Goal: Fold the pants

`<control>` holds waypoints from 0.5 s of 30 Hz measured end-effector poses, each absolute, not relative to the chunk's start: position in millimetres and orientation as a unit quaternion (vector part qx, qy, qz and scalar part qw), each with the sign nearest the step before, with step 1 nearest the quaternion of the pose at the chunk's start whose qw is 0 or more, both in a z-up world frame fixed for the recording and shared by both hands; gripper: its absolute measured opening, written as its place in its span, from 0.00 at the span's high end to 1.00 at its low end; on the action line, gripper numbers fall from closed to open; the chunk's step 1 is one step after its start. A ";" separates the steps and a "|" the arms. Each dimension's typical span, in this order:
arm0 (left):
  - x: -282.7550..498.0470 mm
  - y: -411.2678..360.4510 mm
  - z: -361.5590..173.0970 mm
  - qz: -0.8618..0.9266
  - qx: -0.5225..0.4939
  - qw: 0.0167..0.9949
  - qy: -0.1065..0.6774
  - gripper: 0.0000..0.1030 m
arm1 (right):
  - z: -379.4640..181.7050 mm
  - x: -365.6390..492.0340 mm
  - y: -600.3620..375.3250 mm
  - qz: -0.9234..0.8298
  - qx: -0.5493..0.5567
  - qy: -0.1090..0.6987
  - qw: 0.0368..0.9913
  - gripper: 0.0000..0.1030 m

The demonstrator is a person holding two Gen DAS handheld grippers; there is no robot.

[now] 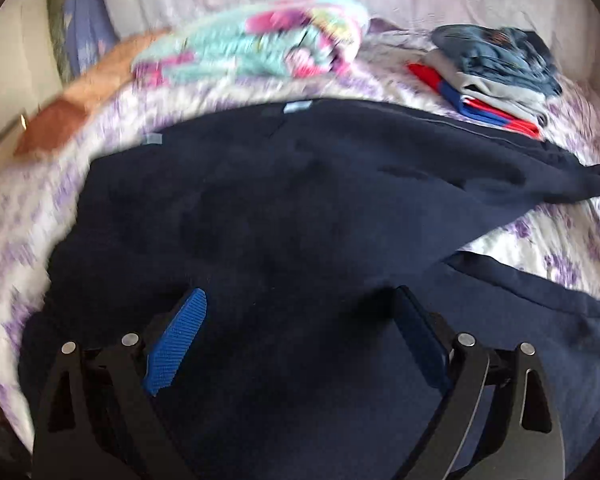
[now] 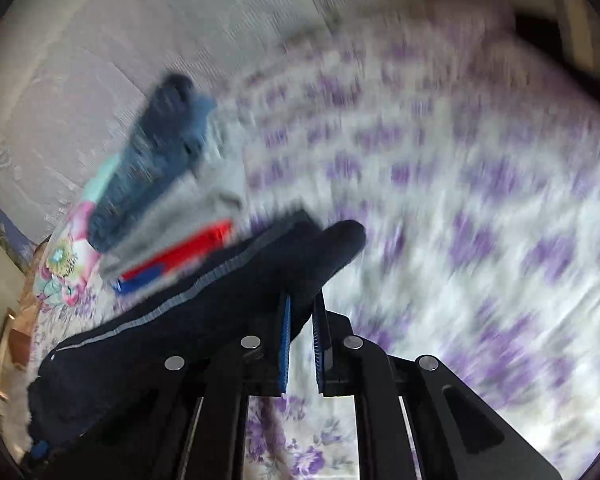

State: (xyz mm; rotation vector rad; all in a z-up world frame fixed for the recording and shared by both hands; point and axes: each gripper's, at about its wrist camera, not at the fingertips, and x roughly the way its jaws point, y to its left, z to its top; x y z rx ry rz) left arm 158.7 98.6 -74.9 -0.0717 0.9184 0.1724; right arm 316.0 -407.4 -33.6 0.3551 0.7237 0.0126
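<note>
While the pants lie spread on the bed, right gripper pinches a leg end at 3 o'clock, probably to carry it over; blur limits certainty. Left gripper gapes wide above the cloth, holding nothing.

The left hand-held gripper hangs with jaws spread wide, while the right hand-held gripper is clamped nearly closed.

Floral bed bears navy pants, folded clothes
</note>
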 end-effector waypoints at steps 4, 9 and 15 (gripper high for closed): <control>157.0 94.7 -79.2 0.080 -0.027 0.893 0.442 0.11 | 18.6 309.8 -397.9 -0.003 0.094 0.308 0.947 0.90; 154.7 90.1 -73.8 0.070 -0.011 0.893 0.443 0.11 | -41.3 357.5 -414.5 -0.068 0.071 0.505 0.857 0.80; 130.6 106.2 -30.5 0.055 -0.002 0.913 0.404 0.11 | -32.8 314.0 -467.9 -0.095 0.140 0.470 0.866 0.50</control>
